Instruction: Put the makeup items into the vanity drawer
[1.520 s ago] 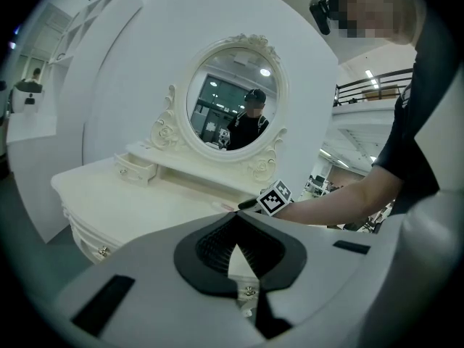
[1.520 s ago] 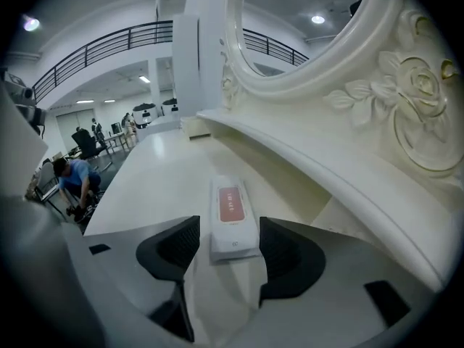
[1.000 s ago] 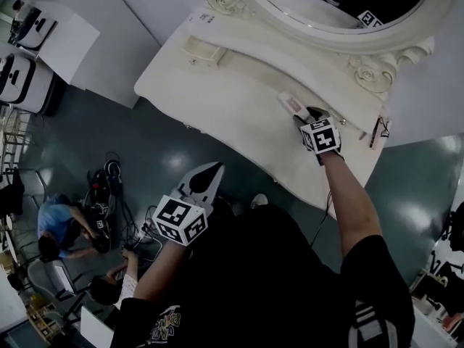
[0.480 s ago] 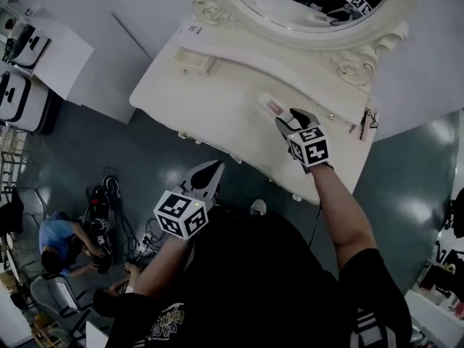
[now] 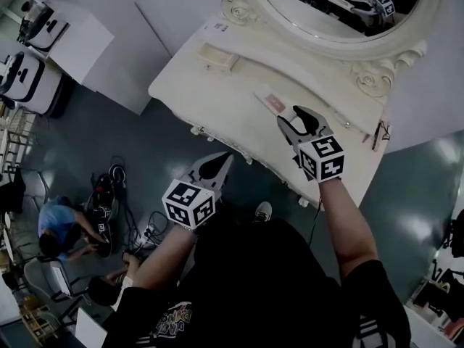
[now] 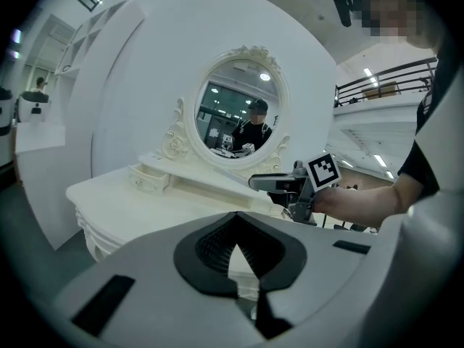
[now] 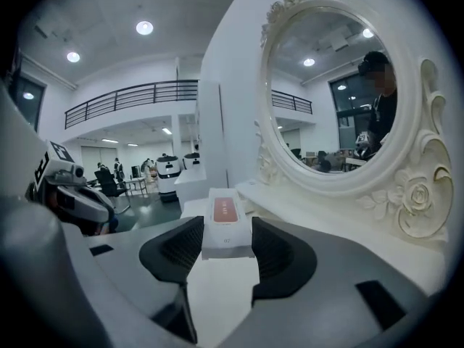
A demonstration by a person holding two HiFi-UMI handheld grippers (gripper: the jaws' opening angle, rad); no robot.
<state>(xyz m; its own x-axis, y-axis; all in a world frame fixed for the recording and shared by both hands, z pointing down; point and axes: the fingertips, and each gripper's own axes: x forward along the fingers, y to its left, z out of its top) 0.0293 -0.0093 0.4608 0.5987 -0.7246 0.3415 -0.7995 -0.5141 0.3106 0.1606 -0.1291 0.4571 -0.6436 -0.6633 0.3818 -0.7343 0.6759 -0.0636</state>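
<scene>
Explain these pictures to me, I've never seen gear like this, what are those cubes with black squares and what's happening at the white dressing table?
There is no robot here: a person holds a pair of tongs in each hand, and the marked cubes are part of them. One picture comes from a head camera looking down; the other two cameras ride on the tongs. The right tongs grip a flat white box with a pink label over the white carved dressing table with its oval mirror. The left tongs are shut and empty.

Makeup box between right gripper fingers over bench; mirror behind, small drawer rear left, left gripper off front edge.
</scene>
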